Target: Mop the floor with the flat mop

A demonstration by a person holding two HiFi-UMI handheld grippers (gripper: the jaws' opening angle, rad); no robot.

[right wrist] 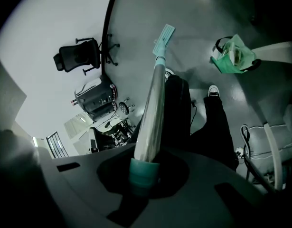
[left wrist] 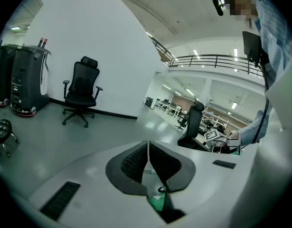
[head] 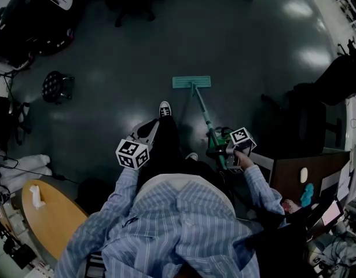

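L gripper [left wrist: 147, 161] closed; R gripper [right wrist: 145, 173] clamping mop handle [right wrist: 152, 113].

One flat mop [head: 192, 82]. One left gripper [left wrist: 147, 161], one right gripper [right wrist: 145, 172]. Two shoes [head: 164, 109]. One stool [head: 56, 86]. One wooden table [head: 50, 219]. Two office chairs [left wrist: 80, 93], maybe more far back.

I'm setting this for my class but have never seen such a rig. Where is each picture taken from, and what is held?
No robot: a person holds a two-jaw tool in each hand. The head view looks down from a head-worn camera onto the dark glossy floor. The other two views come from cameras riding on each tool. The right tool is shut on a long silver metal mop pole; its teal rectangular mop head lies on the floor. The left tool is shut and empty.
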